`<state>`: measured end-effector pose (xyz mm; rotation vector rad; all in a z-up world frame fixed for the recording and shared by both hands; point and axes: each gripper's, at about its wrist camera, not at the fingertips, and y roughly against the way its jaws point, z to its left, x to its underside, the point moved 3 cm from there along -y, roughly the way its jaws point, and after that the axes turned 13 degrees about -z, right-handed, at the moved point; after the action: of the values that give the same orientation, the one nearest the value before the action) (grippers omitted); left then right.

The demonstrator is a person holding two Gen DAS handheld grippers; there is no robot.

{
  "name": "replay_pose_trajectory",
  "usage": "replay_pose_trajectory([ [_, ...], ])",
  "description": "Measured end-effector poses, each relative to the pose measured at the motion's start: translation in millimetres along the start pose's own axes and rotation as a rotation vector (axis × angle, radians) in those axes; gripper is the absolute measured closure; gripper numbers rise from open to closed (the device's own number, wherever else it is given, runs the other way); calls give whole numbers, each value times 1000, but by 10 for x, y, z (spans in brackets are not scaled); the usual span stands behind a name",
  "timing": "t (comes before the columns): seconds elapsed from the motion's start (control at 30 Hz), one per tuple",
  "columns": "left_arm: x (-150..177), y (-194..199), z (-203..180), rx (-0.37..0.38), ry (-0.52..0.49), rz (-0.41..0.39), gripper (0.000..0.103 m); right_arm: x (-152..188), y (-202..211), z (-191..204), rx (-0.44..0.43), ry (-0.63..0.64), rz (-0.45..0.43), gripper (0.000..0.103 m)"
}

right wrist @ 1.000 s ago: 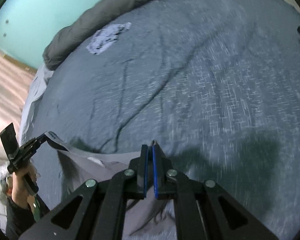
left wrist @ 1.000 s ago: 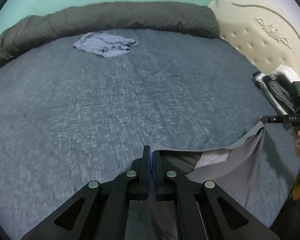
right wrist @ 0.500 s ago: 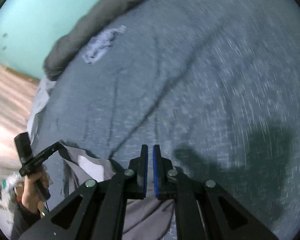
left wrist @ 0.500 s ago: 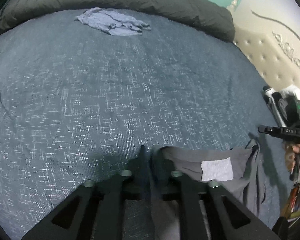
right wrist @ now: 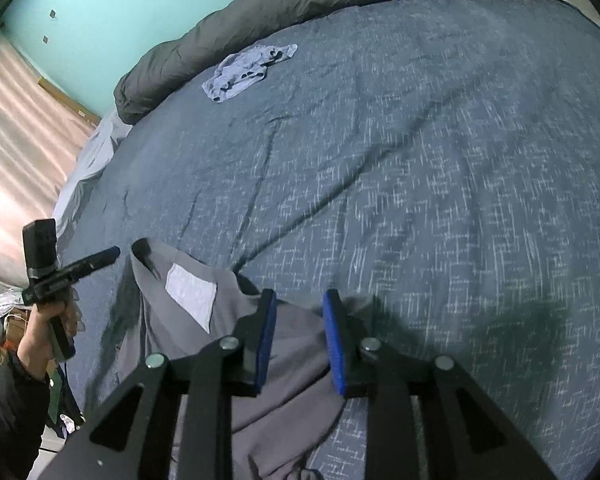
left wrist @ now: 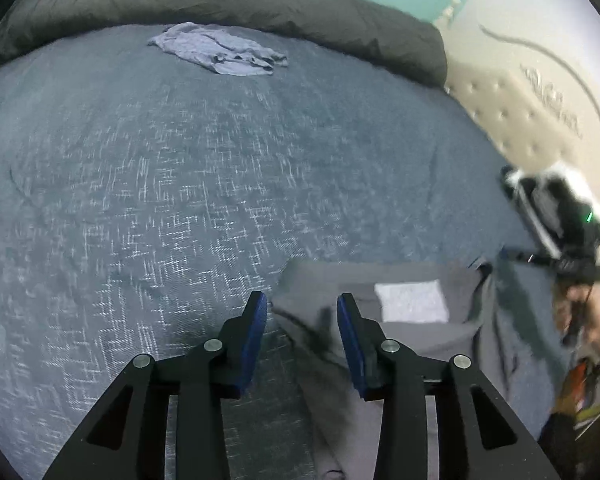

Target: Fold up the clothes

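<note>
— How far along is the folding?

— Barely begun, I judge. The grey garment (left wrist: 416, 344) lies spread at the near edge of the bed (left wrist: 180, 200), unfolded; a blue garment (left wrist: 220, 54) waits crumpled at the far side.

— The tools?

— The left gripper (left wrist: 302, 320) and right gripper (right wrist: 300, 320) have just been opening, both released, the cloth loose between the jaws.

— Any writing?

— A white label (left wrist: 412, 301), nothing legible.

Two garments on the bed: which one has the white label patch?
The dark grey garment lying by the fingers; the crumpled light blue garment near the rolled duvet shows none.
</note>
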<state>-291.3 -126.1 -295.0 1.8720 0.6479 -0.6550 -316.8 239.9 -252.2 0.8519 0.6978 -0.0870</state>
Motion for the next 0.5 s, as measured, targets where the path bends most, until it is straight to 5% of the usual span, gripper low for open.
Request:
replay_pose_trajectory([
  [0.37,138,-291,-211,-17,-143,54,64,99,3,-56,22,26,14,74],
  [0.4,156,-321,-231,-23,-162,63,66,106,2,-64,23,27,15,74],
  [0.47,177,-370,-262,-39,-196,75,91,113,-2,-74,23,29,17,74],
  [0.5,169,-371,-267,-43,-202,69,92,116,-6,-73,28,35,18,74],
])
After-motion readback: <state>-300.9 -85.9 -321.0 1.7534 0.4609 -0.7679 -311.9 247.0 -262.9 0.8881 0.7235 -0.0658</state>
